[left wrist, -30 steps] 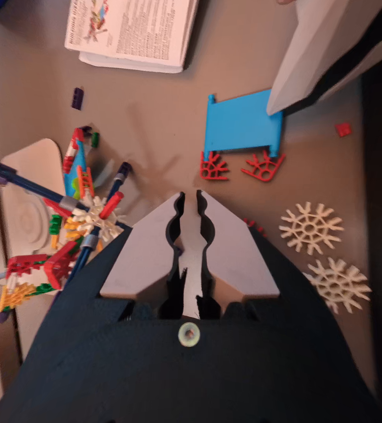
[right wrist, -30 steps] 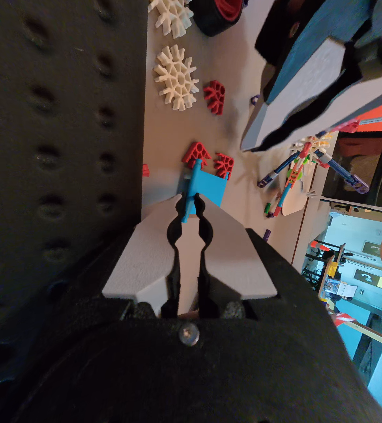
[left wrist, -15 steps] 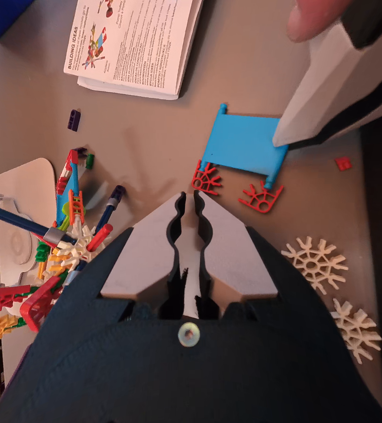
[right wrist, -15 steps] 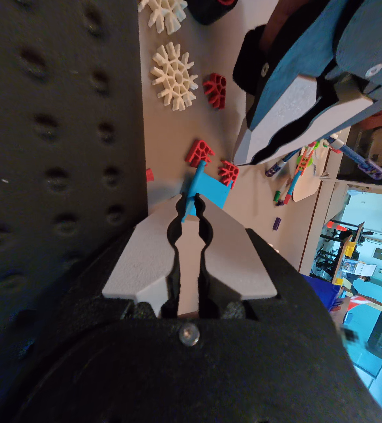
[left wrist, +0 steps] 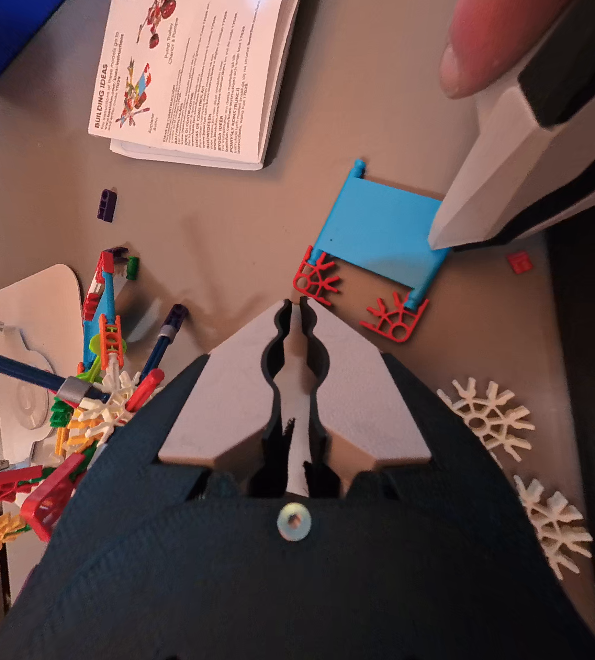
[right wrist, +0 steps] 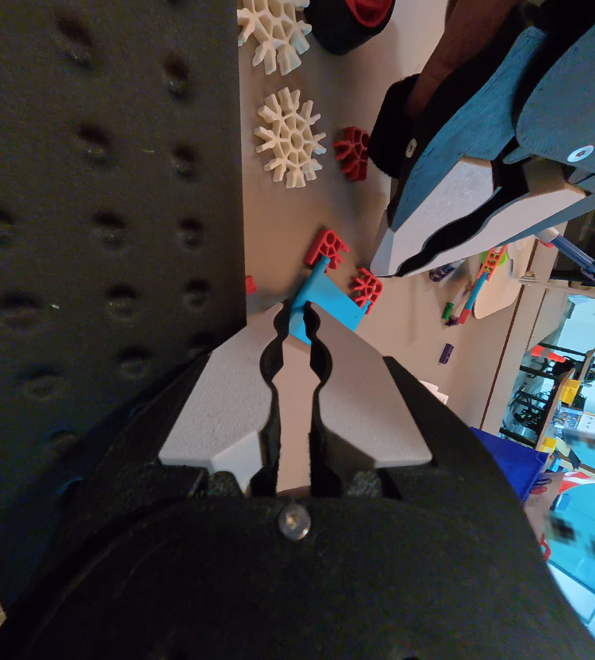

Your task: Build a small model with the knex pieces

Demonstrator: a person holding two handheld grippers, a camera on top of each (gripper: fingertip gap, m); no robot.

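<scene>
the blue panel (right wrist: 328,303) is gripped at its edge by the right gripper (right wrist: 295,303), its near part hidden. the left gripper (left wrist: 295,303) is nearly closed and empty, with a red connector (left wrist: 315,282) at 1 o'clock.

The panel (left wrist: 378,228) is smooth plastic with a slight sheen; the red connectors (left wrist: 315,280) at its 7 and 5 o'clock corners and the cream snowflakes (left wrist: 488,418) are moulded plastic too. The booklet (left wrist: 196,78), at 11 o'clock from the panel, is printed paper. The tabletop (left wrist: 239,221) looks matt and smooth. The left gripper (left wrist: 295,303) has pale grainy fingers (left wrist: 232,385), a matt dark layered shell and a shiny metal washer (left wrist: 294,521).
</scene>
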